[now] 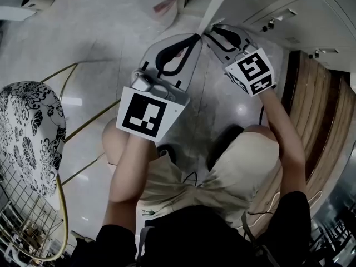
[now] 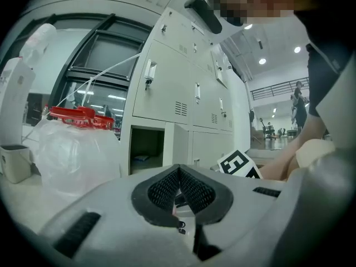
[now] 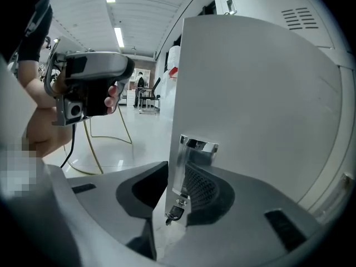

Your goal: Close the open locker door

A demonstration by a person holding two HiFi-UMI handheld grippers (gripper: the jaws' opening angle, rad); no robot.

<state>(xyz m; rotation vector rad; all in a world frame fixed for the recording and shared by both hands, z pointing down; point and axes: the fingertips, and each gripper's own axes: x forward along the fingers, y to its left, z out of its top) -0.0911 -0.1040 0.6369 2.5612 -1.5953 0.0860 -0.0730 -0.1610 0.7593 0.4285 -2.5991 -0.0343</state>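
a glossy pale floor (image 1: pixel 100 26) carries everything; at its left edge in the head view stands a chair with a black-and-white flowered cover (image 1: pixel 30 127) on a thin gold wire frame (image 1: pixel 83 124); along the right edge runs a wooden bench (image 1: pixel 320 127); the grey locker bank (image 2: pixel 183 82) rises at the far side; beside the bank's left end sits a bulging white plastic bag (image 2: pixel 72 149) with something red (image 2: pixel 80 115) on top, and a small white bin (image 2: pixel 15 160) near it; low in the bank one compartment (image 2: pixel 146 149) gapes dark, with a small flat item lying inside that is too small to name; the locker door (image 3: pixel 261 93) of that compartment is swung out toward the person, apart from its frame; the right hand-held gripper (image 3: pixel 177 166) is at a middling width with the door's free edge between its jaws, pads closed against it at the chrome latch (image 3: pixel 192 149), a key (image 3: pixel 177 213) hanging just below; the left hand-held gripper (image 2: pixel 179 170) has its jaws closed tip to tip with nothing between them; it is held up level beside the right one, clear of the door.
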